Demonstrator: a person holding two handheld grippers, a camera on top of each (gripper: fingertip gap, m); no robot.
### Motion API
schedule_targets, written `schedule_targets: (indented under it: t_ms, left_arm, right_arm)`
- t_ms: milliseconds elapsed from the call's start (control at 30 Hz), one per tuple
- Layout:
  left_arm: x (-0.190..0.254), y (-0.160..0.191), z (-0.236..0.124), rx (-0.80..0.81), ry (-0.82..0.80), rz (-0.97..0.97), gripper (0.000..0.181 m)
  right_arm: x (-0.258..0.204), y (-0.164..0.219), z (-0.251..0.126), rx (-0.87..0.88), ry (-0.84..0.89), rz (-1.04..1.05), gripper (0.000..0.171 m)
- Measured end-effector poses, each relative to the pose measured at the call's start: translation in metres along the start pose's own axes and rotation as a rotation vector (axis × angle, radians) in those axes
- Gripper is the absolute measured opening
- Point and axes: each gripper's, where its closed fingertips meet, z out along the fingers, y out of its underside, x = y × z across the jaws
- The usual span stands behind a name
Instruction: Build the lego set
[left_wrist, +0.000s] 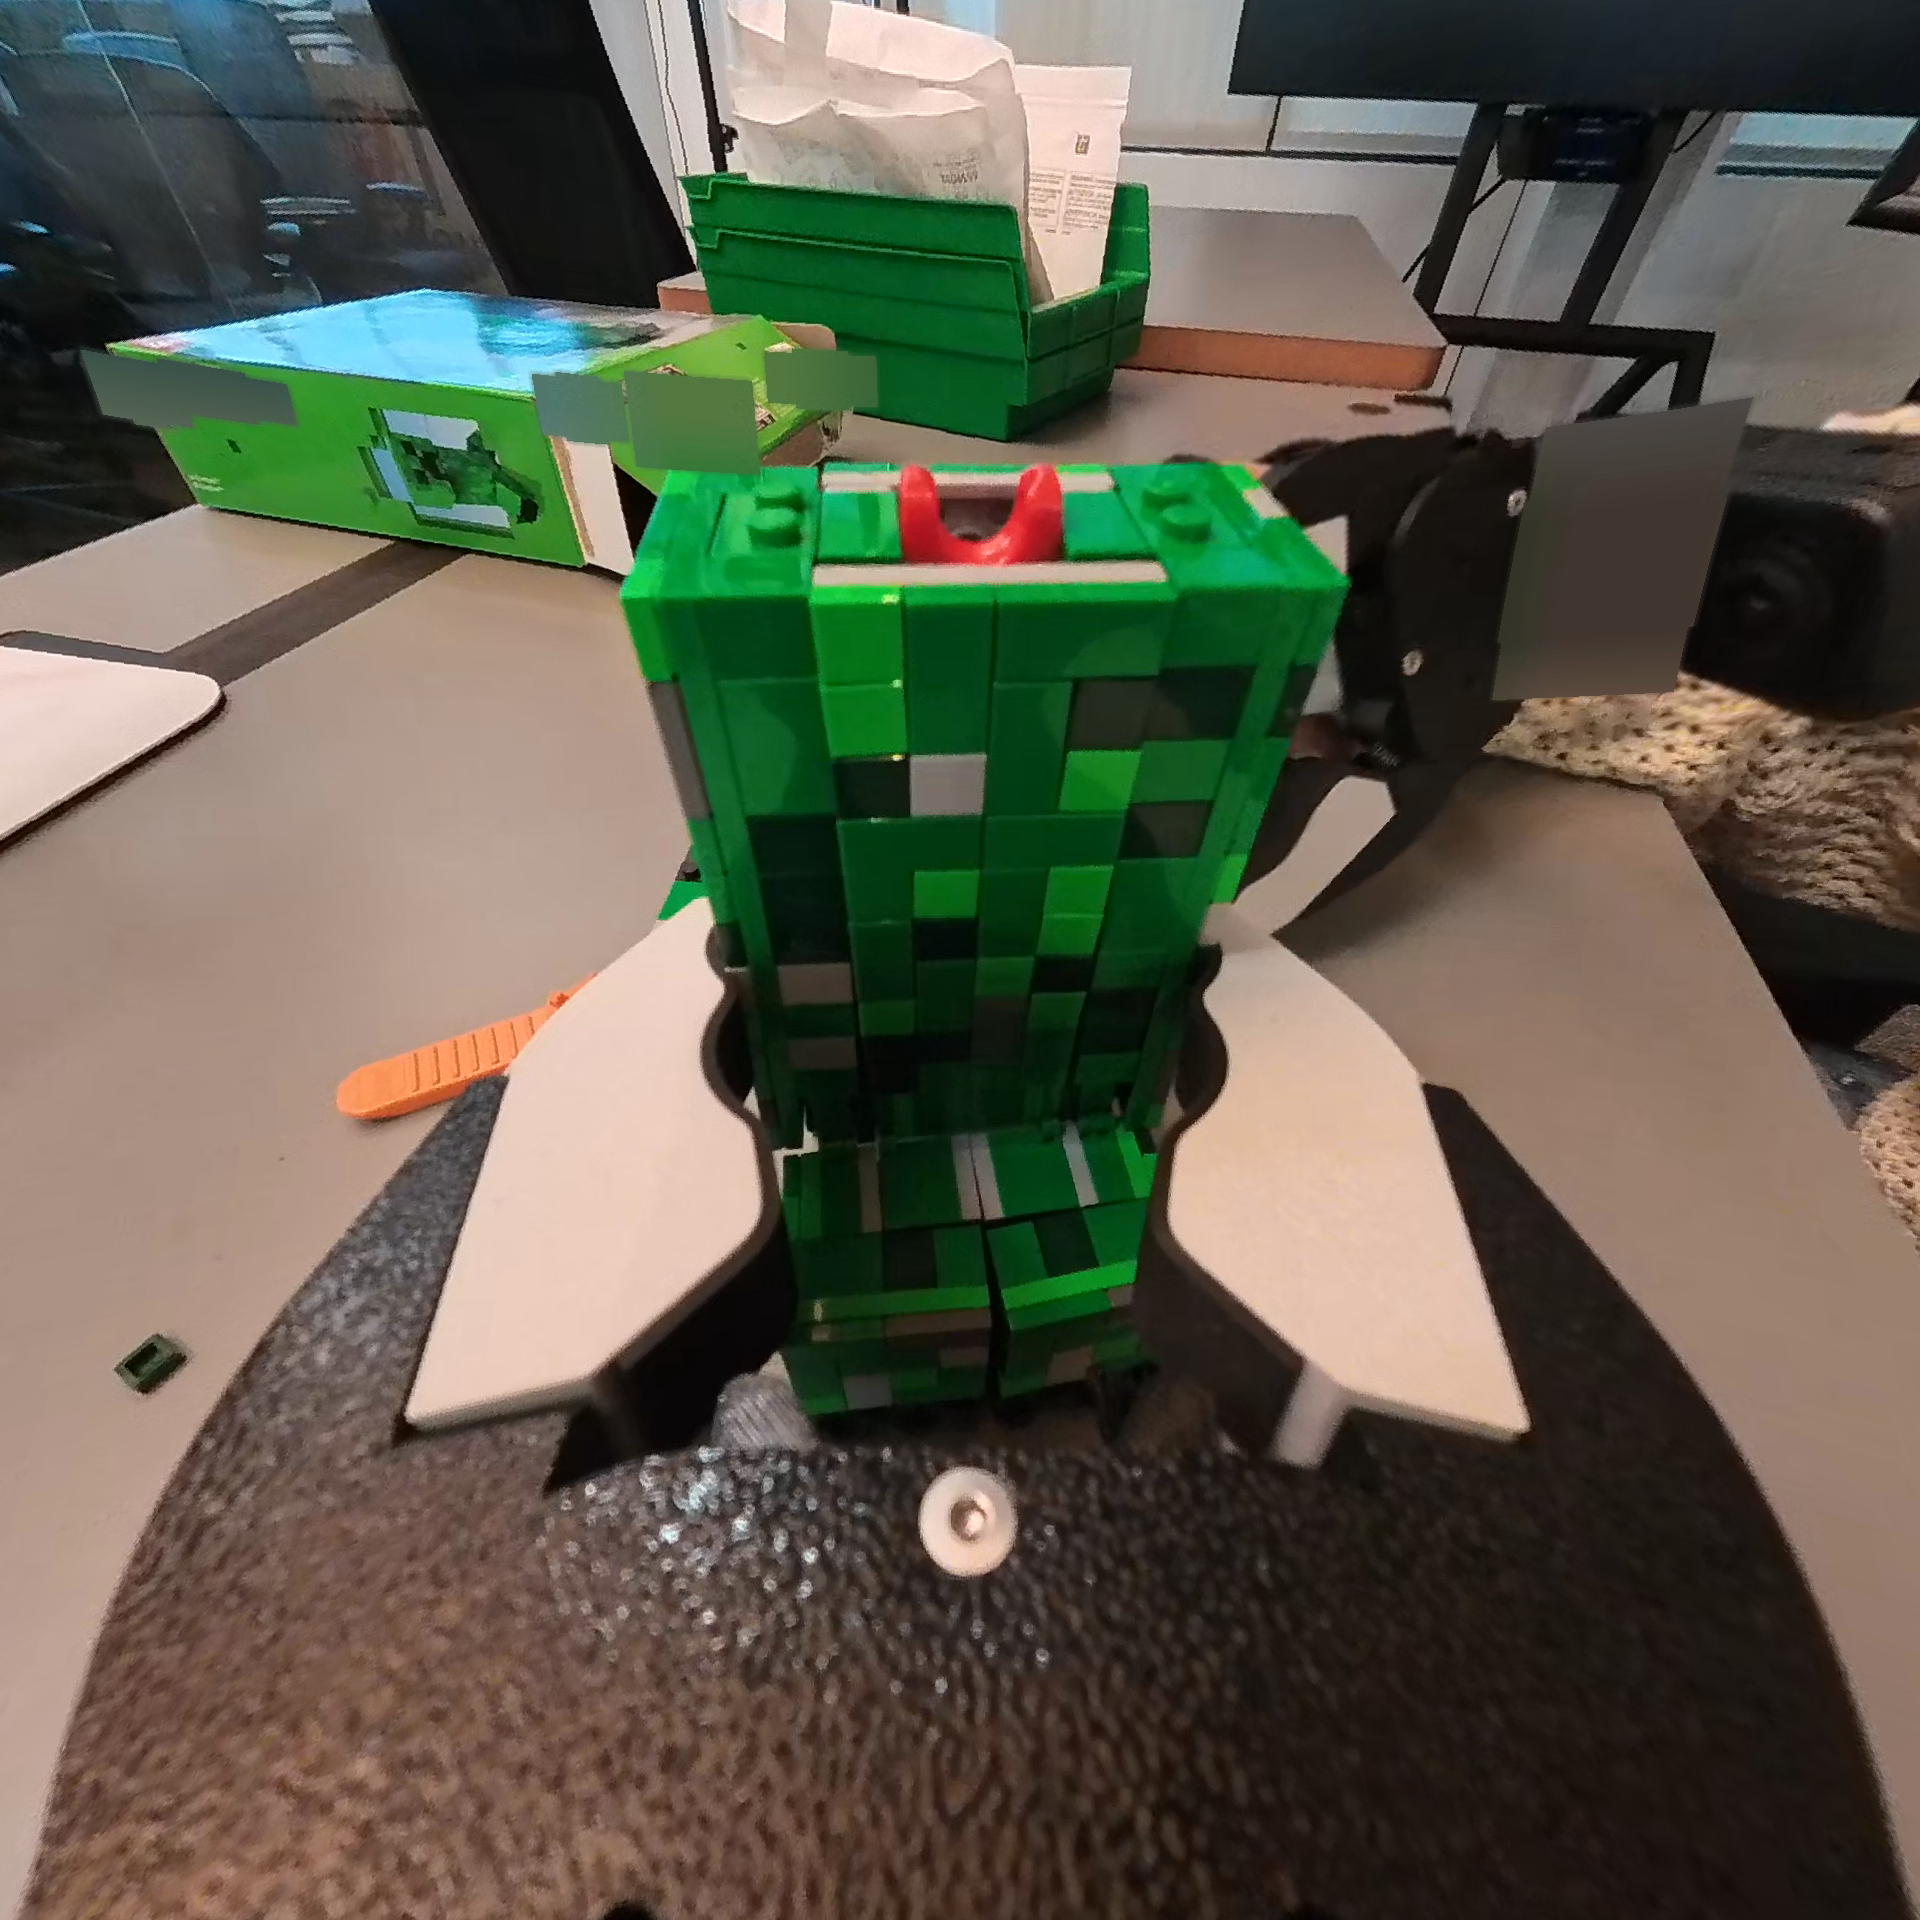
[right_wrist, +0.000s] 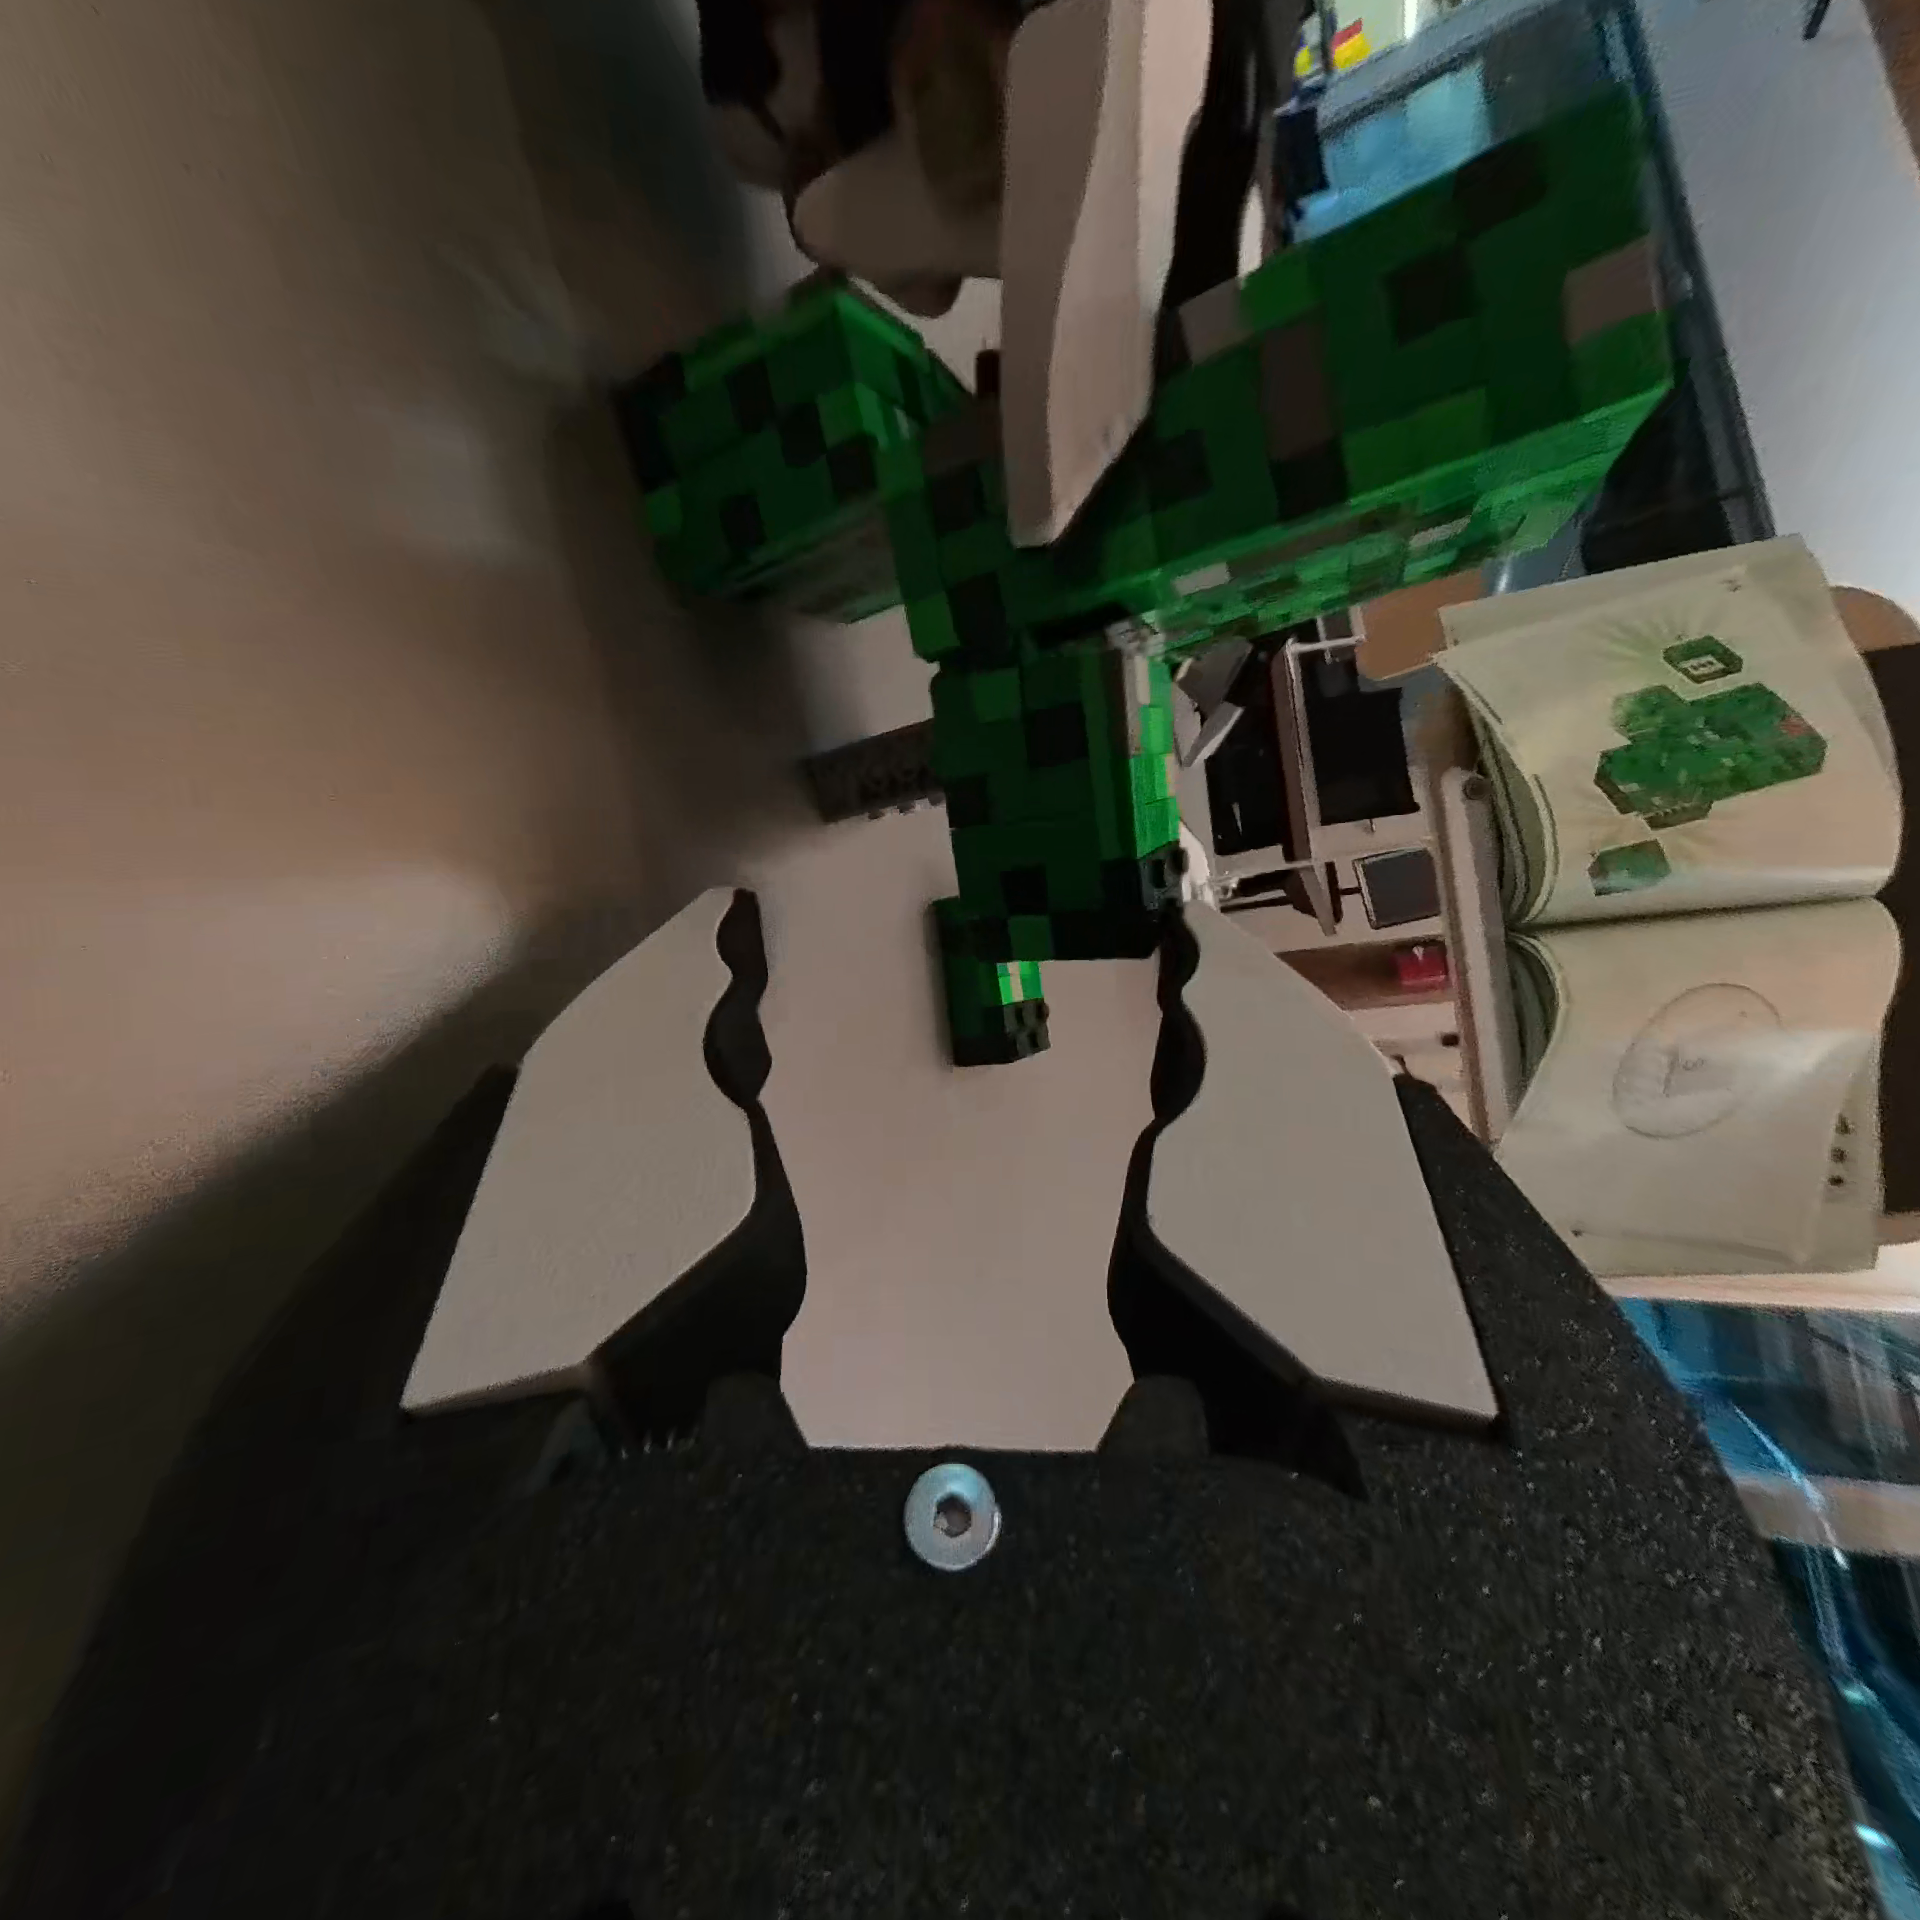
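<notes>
A tall green pixel-pattern lego figure (left_wrist: 987, 831) stands upright between my left gripper's fingers, with a red curved piece (left_wrist: 977, 514) in its open top. My left gripper (left_wrist: 961, 935) is shut on the figure's lower body, above its feet (left_wrist: 966, 1278). In the right wrist view, which is rolled sideways, the same figure (right_wrist: 1039, 748) lies just beyond my right gripper (right_wrist: 961, 914). That gripper is open, and one of the figure's feet (right_wrist: 997, 1008) sits between its tips, close to the right finger (right_wrist: 1299, 1143). The right gripper's black body (left_wrist: 1434, 623) shows beside the figure's upper right.
On the grey table are the green lego box (left_wrist: 395, 416), a green bin (left_wrist: 914, 301) with white paper bags, an orange brick separator (left_wrist: 436, 1070), a small dark green piece (left_wrist: 151, 1361) and a white pad (left_wrist: 83, 717). The open instruction booklet (right_wrist: 1683, 748) shows in the right wrist view. The orange brick separator (left_wrist: 436, 1070) lies around 11 cm away from my left fingertips.
</notes>
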Motion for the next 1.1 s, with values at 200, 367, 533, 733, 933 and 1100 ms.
schedule_targets:
  t_ms: [200,367,533,733,933,1100]
  left_arm:
    - [0.000,0.000,0.000,0.001,0.003,-0.002,0.081]
    - [0.000,0.000,0.000,0.001,0.007,-0.005,0.081]
    - [0.000,0.000,0.000,0.004,0.014,-0.010,0.081]
    - [0.000,0.000,0.000,0.008,0.018,-0.016,0.080]
    - [0.000,0.000,0.001,0.008,0.017,-0.014,0.080]
    - [0.000,0.000,0.001,0.009,0.013,-0.016,0.080]
  right_arm:
    - [-0.008,0.008,-0.001,-0.028,-0.066,0.038,0.065]
    - [-0.020,0.013,-0.001,-0.032,-0.184,0.117,0.053]
    - [-0.028,0.013,0.001,-0.013,-0.324,0.222,0.046]
    - [-0.035,0.011,0.004,0.020,-0.494,0.340,0.040]
    - [-0.031,0.007,0.004,0.049,-0.486,0.426,0.051]
    - [-0.008,0.007,0.014,-0.100,-0.189,0.602,0.066]
